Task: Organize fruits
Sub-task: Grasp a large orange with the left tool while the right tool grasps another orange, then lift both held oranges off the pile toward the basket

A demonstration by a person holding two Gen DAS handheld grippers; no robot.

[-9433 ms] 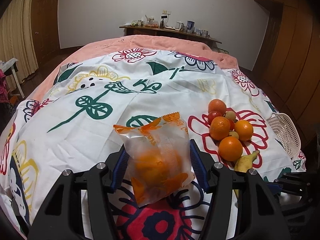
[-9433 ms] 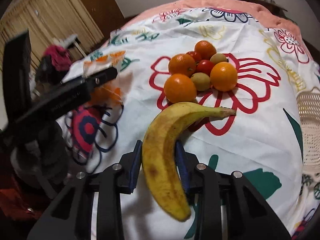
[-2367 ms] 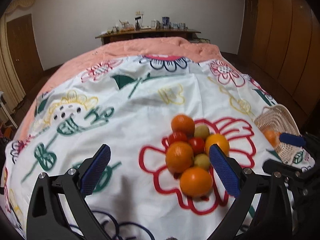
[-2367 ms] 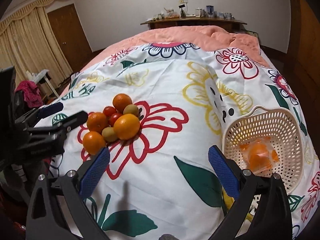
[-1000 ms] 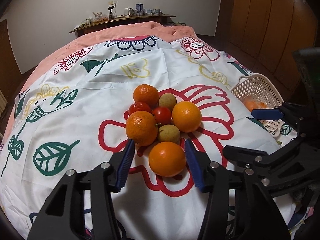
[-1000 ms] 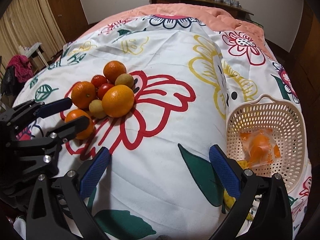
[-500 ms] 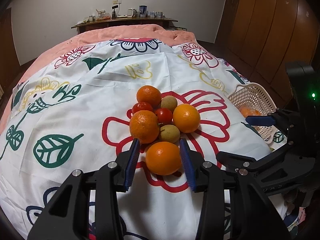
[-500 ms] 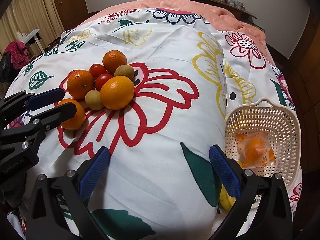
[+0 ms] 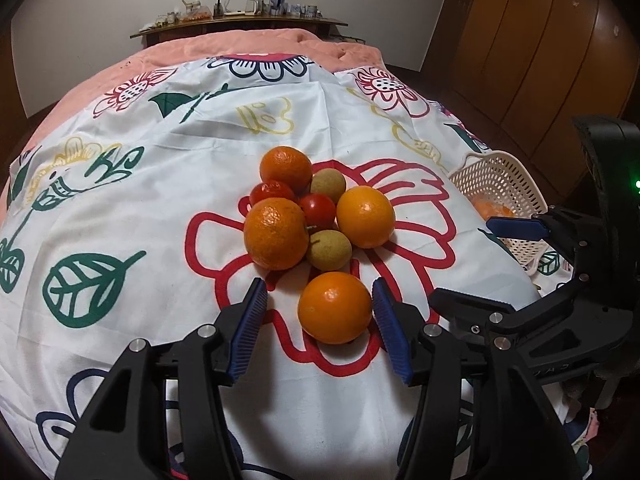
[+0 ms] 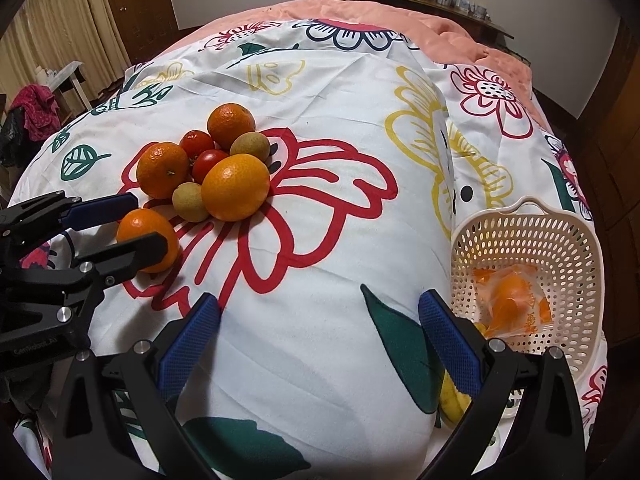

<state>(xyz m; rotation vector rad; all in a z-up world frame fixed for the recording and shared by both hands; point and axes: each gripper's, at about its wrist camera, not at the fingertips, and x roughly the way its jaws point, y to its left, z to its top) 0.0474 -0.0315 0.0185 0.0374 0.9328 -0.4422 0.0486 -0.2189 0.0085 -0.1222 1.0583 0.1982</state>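
Observation:
A pile of oranges, tomatoes and small brown-green fruits [image 9: 316,212] lies on the flowered bedsheet [image 9: 160,160]. My left gripper [image 9: 320,328] is open around the nearest orange [image 9: 335,307], one pad at each side, with a gap showing on the left; it also shows in the right wrist view [image 10: 140,224] with the orange [image 10: 138,226]. My right gripper [image 10: 320,336] is open wide and empty above the sheet. The white basket [image 10: 576,240] at the right holds a bagged orange [image 10: 512,304] and a banana [image 10: 454,400].
The basket [image 9: 516,184] sits at the bed's right edge beside wooden wardrobe doors [image 9: 540,40]. A shelf with jars [image 9: 240,16] stands behind the bed. A small table with red cloth [image 10: 36,108] is at the left.
My left gripper has opened a little around the nearest orange, leaving a gap on the left. The right gripper has stayed open over the sheet near the basket.

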